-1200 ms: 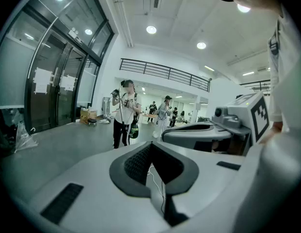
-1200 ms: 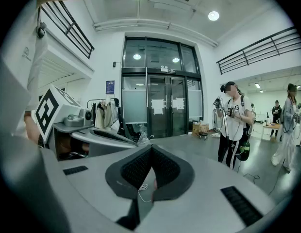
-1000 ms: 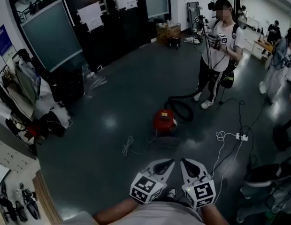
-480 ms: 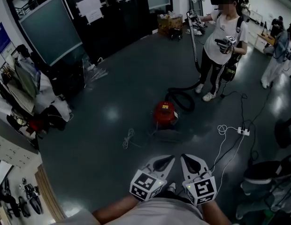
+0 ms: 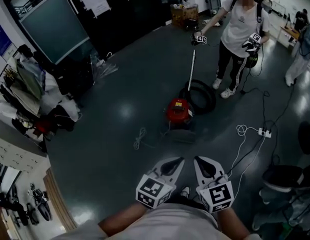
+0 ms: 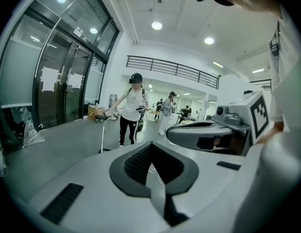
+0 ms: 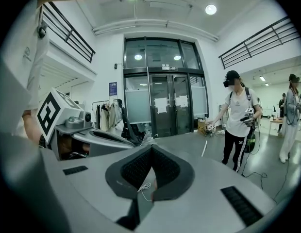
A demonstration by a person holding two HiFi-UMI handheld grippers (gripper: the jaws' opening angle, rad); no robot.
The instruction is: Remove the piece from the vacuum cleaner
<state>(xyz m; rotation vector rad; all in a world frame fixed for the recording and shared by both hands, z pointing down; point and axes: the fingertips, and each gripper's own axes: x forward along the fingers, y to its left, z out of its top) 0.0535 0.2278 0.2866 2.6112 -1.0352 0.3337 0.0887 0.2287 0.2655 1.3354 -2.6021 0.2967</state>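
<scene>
The red vacuum cleaner (image 5: 179, 110) stands on the dark floor, a few steps ahead of me. Its black hose (image 5: 202, 96) lies coiled behind it. Another person (image 5: 240, 29) holds the thin metal wand (image 5: 191, 69) upright over the hose with a gripper at its top. My left gripper (image 5: 181, 160) and right gripper (image 5: 196, 160) hover side by side close to my body, both shut and empty. In the left gripper view the person (image 6: 133, 108) and wand (image 6: 102, 135) are far off. The right gripper view also shows the person (image 7: 238, 125) and the wand (image 7: 205, 148).
A dark flat piece (image 5: 182, 134) lies on the floor just in front of the vacuum. A white cable (image 5: 140, 136) lies to its left, a power strip (image 5: 265, 132) with cords to its right. A clothes rack (image 5: 25, 89) lines the left wall; a black chair (image 5: 282, 176) stands at right.
The other person has swung the wand down from chest height and now holds it out over the hose coil. My grippers have stayed shut and in place.
</scene>
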